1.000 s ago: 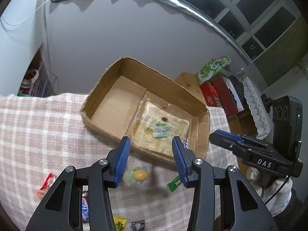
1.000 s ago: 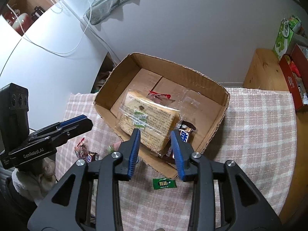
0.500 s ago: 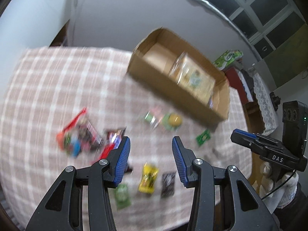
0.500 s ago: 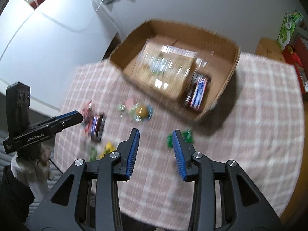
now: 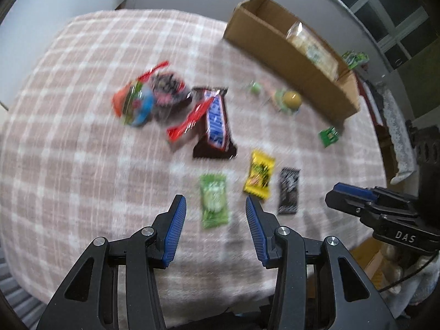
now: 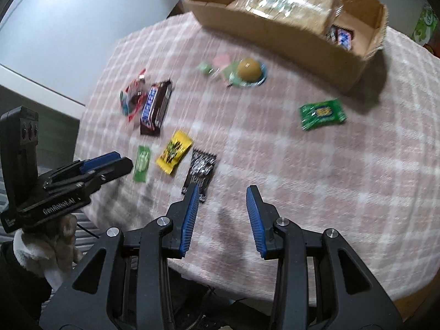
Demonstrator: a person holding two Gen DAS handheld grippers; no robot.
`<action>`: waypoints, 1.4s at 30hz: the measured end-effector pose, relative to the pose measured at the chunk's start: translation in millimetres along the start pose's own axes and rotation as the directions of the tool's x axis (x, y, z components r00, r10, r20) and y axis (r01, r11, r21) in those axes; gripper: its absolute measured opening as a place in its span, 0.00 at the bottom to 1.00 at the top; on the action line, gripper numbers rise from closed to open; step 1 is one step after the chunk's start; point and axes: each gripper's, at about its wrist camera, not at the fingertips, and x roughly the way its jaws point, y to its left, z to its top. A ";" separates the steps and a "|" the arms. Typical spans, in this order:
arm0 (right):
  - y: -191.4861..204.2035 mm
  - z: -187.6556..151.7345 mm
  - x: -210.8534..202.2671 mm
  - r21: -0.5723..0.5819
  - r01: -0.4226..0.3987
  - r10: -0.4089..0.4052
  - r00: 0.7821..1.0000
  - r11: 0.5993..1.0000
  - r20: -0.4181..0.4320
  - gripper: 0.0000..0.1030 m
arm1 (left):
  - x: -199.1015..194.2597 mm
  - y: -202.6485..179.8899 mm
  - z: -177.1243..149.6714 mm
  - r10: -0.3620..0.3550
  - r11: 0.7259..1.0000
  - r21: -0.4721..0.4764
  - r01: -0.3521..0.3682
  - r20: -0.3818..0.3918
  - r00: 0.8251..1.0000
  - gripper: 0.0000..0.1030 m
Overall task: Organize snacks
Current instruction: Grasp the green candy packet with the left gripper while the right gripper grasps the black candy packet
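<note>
Left gripper (image 5: 214, 212) hangs empty, jaws apart, above a crinkly light-green candy wrapper (image 5: 214, 203). Still loose on the soft pink plaid cloth (image 5: 68, 137): glossy brown chocolate bar (image 5: 215, 122), yellow sachet (image 5: 259, 175). Right gripper (image 6: 222, 201) is empty too. Brown cardboard box (image 6: 277, 31) only holds two packs so far.

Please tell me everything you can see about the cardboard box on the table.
The box is a shallow, open-topped tray of plain brown cardboard with rough edges. It sits upright at the far side of the checked cloth. Inside lie a big clear-wrapped pack, which looks like bread or crackers, and a small bar beside it. The loose snacks on the cloth lie apart from it.
</note>
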 end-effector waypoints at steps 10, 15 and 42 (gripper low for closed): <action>17.2 7.2 25.0 0.005 0.012 -0.012 1.000 1.000 -0.026 0.36 | 11.7 -4.0 -4.2 0.036 0.999 0.015 -0.036 0.008 0.999 0.34; 23.2 12.6 34.7 0.003 0.032 -0.032 0.999 0.999 -0.041 0.35 | 18.7 -7.1 -5.7 0.062 0.998 0.033 -0.063 0.011 0.998 0.31; 39.6 13.1 44.8 -0.127 0.139 -0.145 0.989 0.982 -0.038 0.23 | 15.3 3.1 -7.2 0.056 0.998 0.021 -0.056 0.033 0.998 0.19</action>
